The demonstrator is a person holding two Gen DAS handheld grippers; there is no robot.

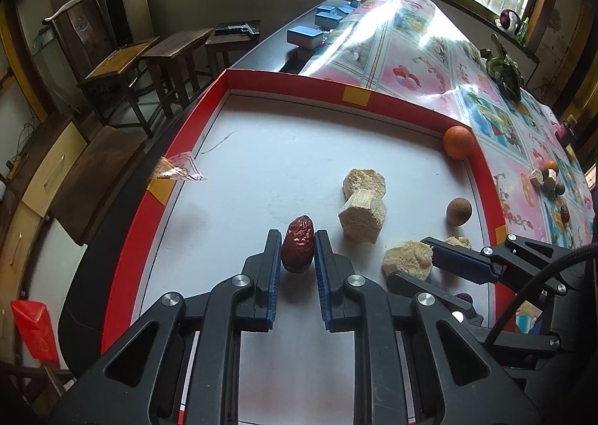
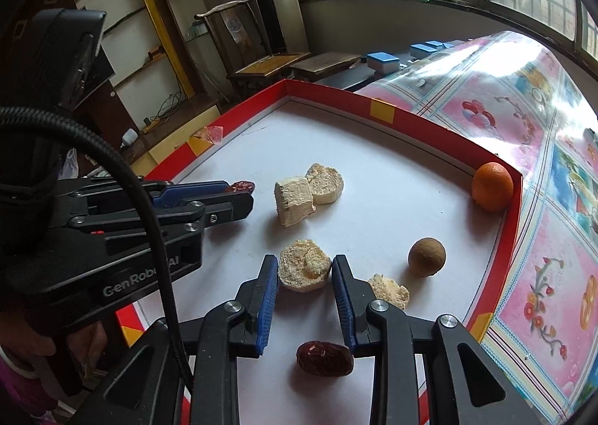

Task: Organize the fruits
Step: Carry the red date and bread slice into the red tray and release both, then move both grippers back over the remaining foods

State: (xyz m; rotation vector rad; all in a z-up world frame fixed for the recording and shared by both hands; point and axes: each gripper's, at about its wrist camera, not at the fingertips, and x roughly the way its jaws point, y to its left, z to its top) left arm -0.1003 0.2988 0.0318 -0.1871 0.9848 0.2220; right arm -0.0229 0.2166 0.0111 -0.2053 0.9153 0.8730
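left tongs (image 1: 298,251) grasp a red date (image 1: 298,248) (upright); right tongs (image 2: 304,277) clench a pale chunk (image 2: 304,270).

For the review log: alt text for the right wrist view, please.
The right gripper has its jaws closed on a pale crumbly chunk on a white, red-rimmed tray. Left gripper holds a red date; an orange sits in the corner.

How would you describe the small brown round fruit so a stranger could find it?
Find the red-walled white tray, then the orange in its corner. The brown round fruit sits alone nearer you, beside pale crumbly chunks: smooth, dull brown, ball-shaped.
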